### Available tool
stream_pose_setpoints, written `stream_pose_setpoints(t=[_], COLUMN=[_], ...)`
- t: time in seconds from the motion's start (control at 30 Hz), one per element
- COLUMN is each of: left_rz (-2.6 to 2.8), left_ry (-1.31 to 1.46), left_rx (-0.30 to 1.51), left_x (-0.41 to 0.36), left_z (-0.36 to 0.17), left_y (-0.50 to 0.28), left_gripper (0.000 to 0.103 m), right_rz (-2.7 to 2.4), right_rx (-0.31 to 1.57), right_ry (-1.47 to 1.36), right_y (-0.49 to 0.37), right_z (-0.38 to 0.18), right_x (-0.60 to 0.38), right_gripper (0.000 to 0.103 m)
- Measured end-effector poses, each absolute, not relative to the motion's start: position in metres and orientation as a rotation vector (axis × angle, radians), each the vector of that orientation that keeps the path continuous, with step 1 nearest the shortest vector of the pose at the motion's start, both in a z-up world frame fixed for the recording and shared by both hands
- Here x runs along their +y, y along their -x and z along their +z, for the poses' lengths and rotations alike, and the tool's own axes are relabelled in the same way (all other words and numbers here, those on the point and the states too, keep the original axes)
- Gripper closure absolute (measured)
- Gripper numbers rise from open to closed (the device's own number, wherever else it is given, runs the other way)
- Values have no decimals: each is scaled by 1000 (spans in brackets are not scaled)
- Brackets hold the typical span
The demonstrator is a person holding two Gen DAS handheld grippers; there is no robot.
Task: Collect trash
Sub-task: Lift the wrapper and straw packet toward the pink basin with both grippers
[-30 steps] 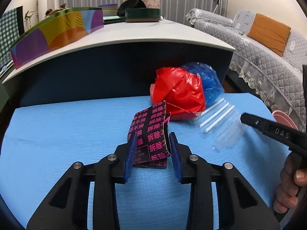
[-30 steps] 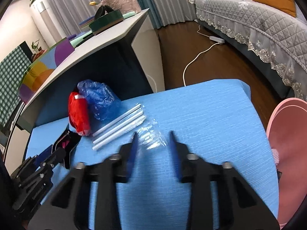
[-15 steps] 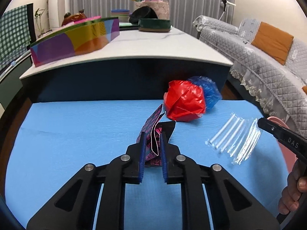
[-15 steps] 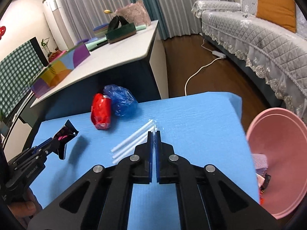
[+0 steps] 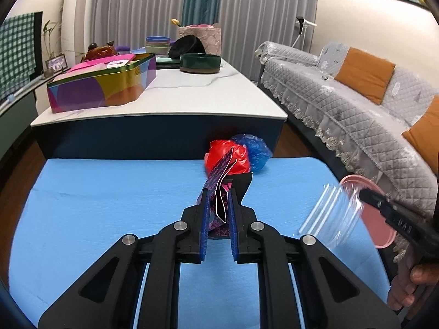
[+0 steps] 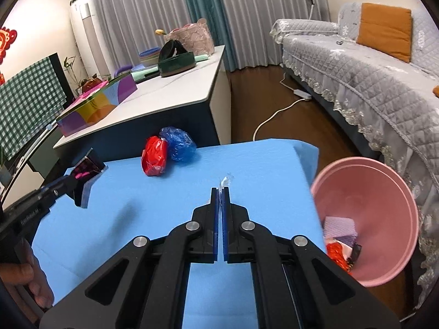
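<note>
My left gripper (image 5: 218,208) is shut on a black wrapper with pink print (image 5: 219,183), held above the blue table (image 5: 96,197); it also shows in the right wrist view (image 6: 86,176). My right gripper (image 6: 220,192) is shut on a clear plastic bag of white straws (image 5: 329,213), lifted off the table; only a clear scrap (image 6: 225,181) shows past its tips. A red bag (image 6: 154,155) and a blue bag (image 6: 179,144) lie together at the table's far edge. A pink bin (image 6: 384,192) holding some trash stands off the table's right side.
A white counter (image 5: 164,96) behind the table carries a colourful tin box (image 5: 101,85), a dark green round box (image 5: 200,61) and bowls. A grey sofa (image 6: 370,63) with orange cushions runs along the right. A white cable (image 6: 274,115) lies on the wooden floor.
Both grippers closed on their items and rose from the table: the left with the black wrapper, the right with the straw bag. The right gripper has moved toward the pink bin.
</note>
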State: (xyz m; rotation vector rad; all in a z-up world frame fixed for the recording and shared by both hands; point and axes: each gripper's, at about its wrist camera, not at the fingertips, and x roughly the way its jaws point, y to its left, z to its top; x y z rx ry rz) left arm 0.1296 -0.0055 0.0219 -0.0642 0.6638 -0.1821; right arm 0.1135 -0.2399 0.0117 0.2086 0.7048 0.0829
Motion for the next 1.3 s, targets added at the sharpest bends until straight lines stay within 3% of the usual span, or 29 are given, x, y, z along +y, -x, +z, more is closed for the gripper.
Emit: stream_pose_setpoints(t=[1.3], left_rz=[-334], left_ry=[57], left_rx=[598], left_x=[-39], left_z=[39], left_y=[-89], left_gripper=[90], right_rz=[43], right_rx=[534], right_ry=[-244], right_y=[-45], right_z=[114], right_x=[-311], right_gripper=[101])
